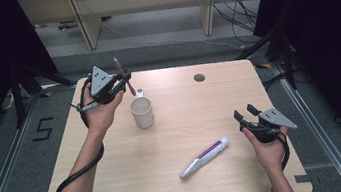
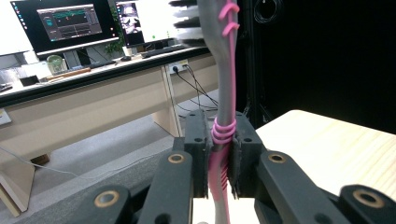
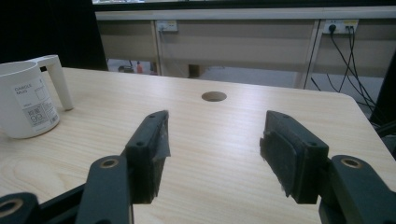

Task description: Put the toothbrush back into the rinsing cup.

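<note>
Left gripper clamped on toothbrush; right gripper open, empty.
Toothbrush held above mug, at its 11 o'clock; toothpaste tube lies at mug's 5 o'clock.

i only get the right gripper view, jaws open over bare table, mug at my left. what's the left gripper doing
Observer: The left gripper is shut on a toothbrush, held up beyond the mug.
Operator: which way up is the brush
Observer: In the left gripper view the bristle end is at the top; the jaws clamp the grey and pink handle lower down.
Operator: anything on the table near my gripper
Observer: Yes, in the high view a toothpaste tube lies flat on the table, to the left of the right gripper and nearer the person.
</note>
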`<state>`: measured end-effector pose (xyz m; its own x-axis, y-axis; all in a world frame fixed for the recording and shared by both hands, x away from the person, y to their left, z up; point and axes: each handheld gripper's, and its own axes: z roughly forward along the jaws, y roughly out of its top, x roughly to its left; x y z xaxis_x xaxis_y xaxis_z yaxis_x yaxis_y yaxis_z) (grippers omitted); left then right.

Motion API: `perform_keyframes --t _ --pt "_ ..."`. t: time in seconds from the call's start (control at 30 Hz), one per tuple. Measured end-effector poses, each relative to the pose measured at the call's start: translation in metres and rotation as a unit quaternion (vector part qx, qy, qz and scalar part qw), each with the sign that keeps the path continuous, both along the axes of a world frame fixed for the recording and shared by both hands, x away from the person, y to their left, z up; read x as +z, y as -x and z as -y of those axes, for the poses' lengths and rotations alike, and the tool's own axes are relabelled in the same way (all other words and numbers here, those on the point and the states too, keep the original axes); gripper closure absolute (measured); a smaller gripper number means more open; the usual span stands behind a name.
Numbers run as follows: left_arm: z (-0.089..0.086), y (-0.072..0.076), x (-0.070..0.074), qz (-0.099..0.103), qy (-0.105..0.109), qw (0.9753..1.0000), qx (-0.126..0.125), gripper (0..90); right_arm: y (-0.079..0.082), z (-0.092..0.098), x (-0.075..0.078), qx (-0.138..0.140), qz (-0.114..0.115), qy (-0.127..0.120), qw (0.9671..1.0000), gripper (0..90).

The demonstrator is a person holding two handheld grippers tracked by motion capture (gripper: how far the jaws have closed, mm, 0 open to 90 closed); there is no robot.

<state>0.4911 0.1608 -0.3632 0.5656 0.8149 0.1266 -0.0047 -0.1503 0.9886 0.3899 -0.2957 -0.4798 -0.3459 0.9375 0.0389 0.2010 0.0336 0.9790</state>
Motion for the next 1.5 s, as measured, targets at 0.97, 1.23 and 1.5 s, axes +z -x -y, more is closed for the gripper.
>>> perform_keyframes --t 0.97,1.23,1.5 --pt "0.010 -0.029 -0.009 -0.002 -0.012 0.9999 0.009 79.4 -0.001 -0.001 -0.002 0.001 -0.006 -0.002 1.0000 41.7" --pt "0.012 -0.040 -0.016 -0.007 -0.015 0.9998 0.014 79.3 -0.001 0.000 -0.001 -0.001 -0.004 0.002 1.0000 41.6" --pt "0.014 -0.047 -0.022 -0.015 -0.015 0.9996 0.017 79.3 -0.001 -0.001 -0.002 0.004 -0.008 -0.006 0.9999 41.6"
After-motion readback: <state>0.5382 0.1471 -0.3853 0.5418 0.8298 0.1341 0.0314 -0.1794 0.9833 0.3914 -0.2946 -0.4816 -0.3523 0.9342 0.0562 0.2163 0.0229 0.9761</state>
